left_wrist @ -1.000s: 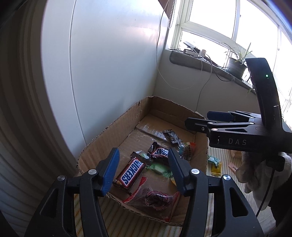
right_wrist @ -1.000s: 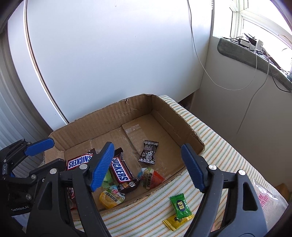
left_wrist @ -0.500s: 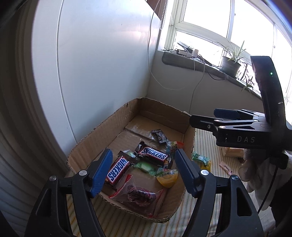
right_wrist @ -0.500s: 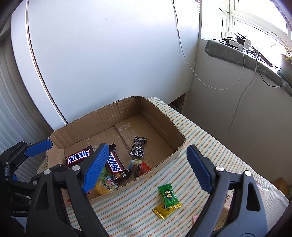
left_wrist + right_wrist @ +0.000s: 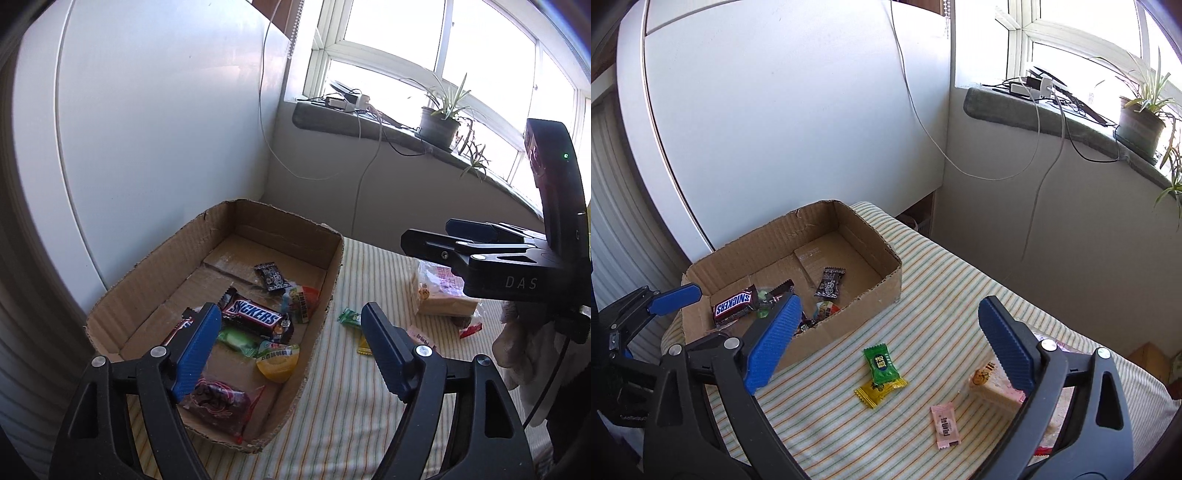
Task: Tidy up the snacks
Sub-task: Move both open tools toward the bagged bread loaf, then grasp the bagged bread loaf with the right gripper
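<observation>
1. Corrugated brown card forms the open box (image 5: 879,291) on the striped tablecloth (image 5: 942,280), and it sits ahead and to the left of the right claw (image 5: 890,343).
2. Right claw hangs above the cloth with its blue pads spread wide and nothing between them.
3. Just below and between those pads lie a green candy (image 5: 881,363) and a yellow candy (image 5: 881,389), touching each other.
4. Nearer the claw's right pad, a pink sachet (image 5: 945,424) lies flat, and a wrapped cake block (image 5: 993,387) rests just beside that pad.
5. Left claw (image 5: 291,350) hovers over the near end of the box, jaws wide apart, holding nothing.
6. Straight ahead of its left pad, inside the box, a Snickers bar (image 5: 255,317) lies on a green sweet (image 5: 236,338), with a yellow jelly cup (image 5: 277,363) between the pads.
7. Further ahead in the box sits a black sachet (image 5: 271,277); a second Snickers (image 5: 735,304) lies at the box's far-left side from the right claw.
</observation>
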